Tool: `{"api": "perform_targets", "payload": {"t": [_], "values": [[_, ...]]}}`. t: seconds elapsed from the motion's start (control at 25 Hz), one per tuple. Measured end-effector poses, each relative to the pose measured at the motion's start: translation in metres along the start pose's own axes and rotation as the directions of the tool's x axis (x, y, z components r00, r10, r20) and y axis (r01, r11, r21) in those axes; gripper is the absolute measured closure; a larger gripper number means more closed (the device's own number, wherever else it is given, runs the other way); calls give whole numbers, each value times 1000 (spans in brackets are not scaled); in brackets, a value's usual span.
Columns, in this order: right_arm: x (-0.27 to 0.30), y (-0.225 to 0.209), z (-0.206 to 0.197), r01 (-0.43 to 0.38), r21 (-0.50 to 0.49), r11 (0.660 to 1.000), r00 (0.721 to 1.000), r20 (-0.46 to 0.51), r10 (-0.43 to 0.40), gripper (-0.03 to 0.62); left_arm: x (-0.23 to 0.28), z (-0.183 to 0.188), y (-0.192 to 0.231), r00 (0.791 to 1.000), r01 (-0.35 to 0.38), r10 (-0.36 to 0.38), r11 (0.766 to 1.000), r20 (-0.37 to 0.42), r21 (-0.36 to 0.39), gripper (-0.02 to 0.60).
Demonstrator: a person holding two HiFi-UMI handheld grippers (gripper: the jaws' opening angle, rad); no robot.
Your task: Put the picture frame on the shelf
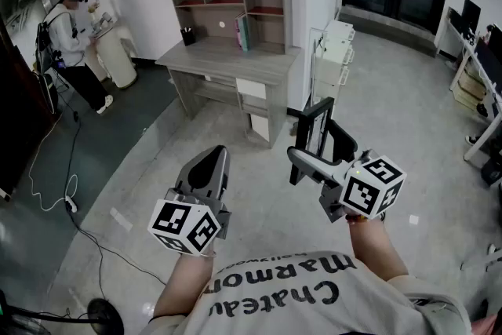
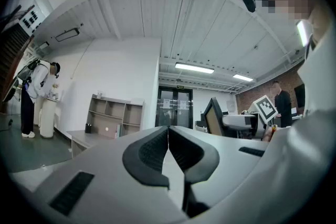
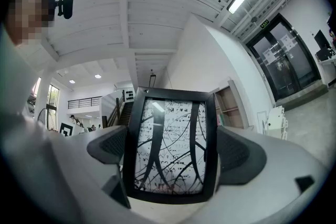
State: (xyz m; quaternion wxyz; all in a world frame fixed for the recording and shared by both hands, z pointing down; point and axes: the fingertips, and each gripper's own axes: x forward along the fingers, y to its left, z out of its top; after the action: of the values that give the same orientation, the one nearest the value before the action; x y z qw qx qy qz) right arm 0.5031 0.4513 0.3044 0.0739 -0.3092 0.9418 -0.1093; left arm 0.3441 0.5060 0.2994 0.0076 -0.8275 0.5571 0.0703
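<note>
- A black picture frame (image 3: 170, 147) stands upright between the jaws of the right gripper (image 1: 315, 159). Dark curved lines show behind its glossy pane. It is held up in mid-air, well apart from the shelf.
- The right gripper's jaws are spread wide, with one pad against each long side edge of the frame. The grip sits low, so most of the frame rises above the pads.
- Handling, as a judgement: the frame looks light and stiff. The glazed front is probably fragile and the smooth moulding may be slippery.
- The side edges look like the right place to hold it, keeping the pads off the pane. With so low a grip it could pivot or tip, so it should be set down gently and upright.
- The left gripper (image 2: 168, 136) has its jaws pressed together with nothing between them. In the head view it is beside the right gripper, on the left.
- The shelf (image 1: 235, 0) is a grey wooden unit of open compartments on top of a desk (image 1: 227, 59) against a white wall, across the bare floor ahead. Books (image 1: 242, 34) stand in one lower compartment.
- A white drawer unit (image 1: 333, 51) stands to the right of the desk.
- Another person (image 1: 70, 27) stands at the far left, and a cable (image 1: 47, 161) trails over the floor near them.
</note>
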Motion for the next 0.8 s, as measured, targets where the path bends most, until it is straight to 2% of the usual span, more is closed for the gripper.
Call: {"api": "perform_targets", "payload": {"t": [0.48,0.8], "values": [[1,-10,-12,9,15,1000,1000,-13,-8,52,-1,-12,6,1000,-21,22,999,2,-26,563],[7,-9,-33,-3,51,999,999,-52,5,52,-2,-40,11,998,-28,23,997,-65,-73,563]]}}
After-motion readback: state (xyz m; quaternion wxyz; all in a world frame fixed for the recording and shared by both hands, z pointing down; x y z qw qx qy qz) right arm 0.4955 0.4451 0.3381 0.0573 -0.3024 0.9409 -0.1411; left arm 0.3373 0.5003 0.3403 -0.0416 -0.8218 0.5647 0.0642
